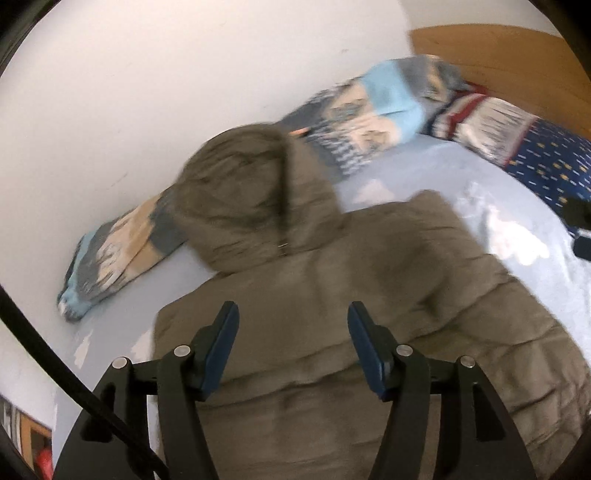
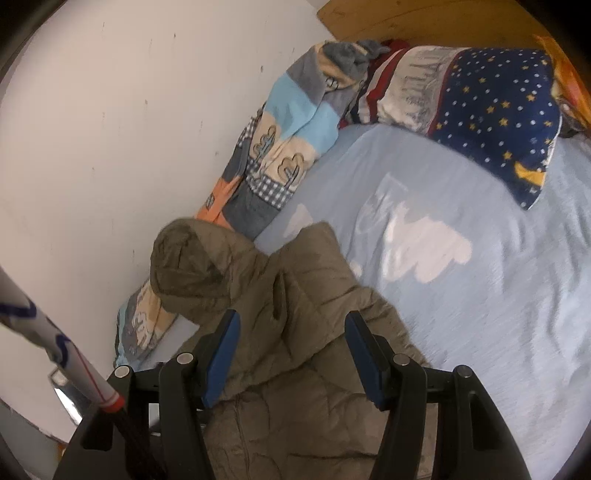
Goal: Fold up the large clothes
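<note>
- Jacket [image 1: 332, 302], olive-brown and quilted, lies spread on the bed [image 1: 491, 221]; its hood [image 1: 251, 192] points toward the white wall [image 1: 147, 92]; the hood's top rests against a patterned blanket [image 1: 110, 258] bunched along the wall.
- Left gripper [image 1: 291, 347] hovers over the jacket's upper back, just below the hood; its blue-padded jaws stand spread apart with nothing pinched between them; the picture is smeared, so whether the tips touch the fabric is hard to say.
- Right gripper [image 2: 290, 350] hangs above the jacket's right-hand edge, where the quilted cloth is rumpled into folds; its jaws are likewise spread and grip nothing.
- Bed sheet is pale blue with white cloud shapes [image 2: 424, 243]; it lies bare to the right of the jacket.
- Pillow [image 2: 491, 118], dark blue with stars and dots, sits at the head of the bed beside the blanket, well apart from the jacket; a wooden headboard [image 2: 424, 22] rises behind it.
</note>
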`<act>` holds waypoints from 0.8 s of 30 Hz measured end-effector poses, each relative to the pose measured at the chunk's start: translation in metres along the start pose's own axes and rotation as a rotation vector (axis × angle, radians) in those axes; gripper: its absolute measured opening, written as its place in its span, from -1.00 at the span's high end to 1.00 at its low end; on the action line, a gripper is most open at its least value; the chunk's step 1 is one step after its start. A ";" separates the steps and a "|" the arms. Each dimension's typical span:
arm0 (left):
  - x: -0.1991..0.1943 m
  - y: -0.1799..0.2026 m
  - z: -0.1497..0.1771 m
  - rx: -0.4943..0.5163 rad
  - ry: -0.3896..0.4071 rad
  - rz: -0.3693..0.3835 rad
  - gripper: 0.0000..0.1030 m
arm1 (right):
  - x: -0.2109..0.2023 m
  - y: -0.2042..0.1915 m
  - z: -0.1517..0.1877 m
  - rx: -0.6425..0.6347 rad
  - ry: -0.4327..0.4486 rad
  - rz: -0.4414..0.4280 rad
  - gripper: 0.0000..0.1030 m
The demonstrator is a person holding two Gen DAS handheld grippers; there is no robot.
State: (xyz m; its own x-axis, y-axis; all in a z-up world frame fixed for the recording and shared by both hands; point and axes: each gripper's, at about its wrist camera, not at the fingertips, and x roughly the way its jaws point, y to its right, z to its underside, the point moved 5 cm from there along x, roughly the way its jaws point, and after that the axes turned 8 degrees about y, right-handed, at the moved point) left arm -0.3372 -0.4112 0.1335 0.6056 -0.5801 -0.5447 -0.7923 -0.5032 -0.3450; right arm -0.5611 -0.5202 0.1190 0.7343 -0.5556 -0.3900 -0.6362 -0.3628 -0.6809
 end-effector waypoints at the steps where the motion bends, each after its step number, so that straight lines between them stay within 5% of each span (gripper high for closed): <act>1: 0.005 -0.016 0.005 -0.023 -0.018 -0.018 -0.18 | 0.004 0.000 0.003 0.000 -0.011 -0.002 -0.24; 12: 0.033 -0.193 0.113 -0.400 -0.127 -0.188 -0.18 | 0.069 -0.002 0.043 0.028 -0.162 0.017 -0.23; 16: 0.046 -0.222 0.126 -0.513 -0.120 -0.205 -0.18 | 0.089 -0.006 0.051 0.026 -0.190 0.021 -0.24; 24: 0.078 -0.224 0.123 -0.482 -0.148 -0.203 -0.18 | 0.142 -0.024 0.061 -0.030 -0.216 0.001 -0.23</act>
State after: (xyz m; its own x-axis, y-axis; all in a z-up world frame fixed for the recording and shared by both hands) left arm -0.1218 -0.2645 0.0741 0.6982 -0.3617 -0.6177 -0.5158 -0.8526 -0.0837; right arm -0.4269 -0.5449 0.0419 0.7654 -0.3838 -0.5166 -0.6412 -0.3867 -0.6628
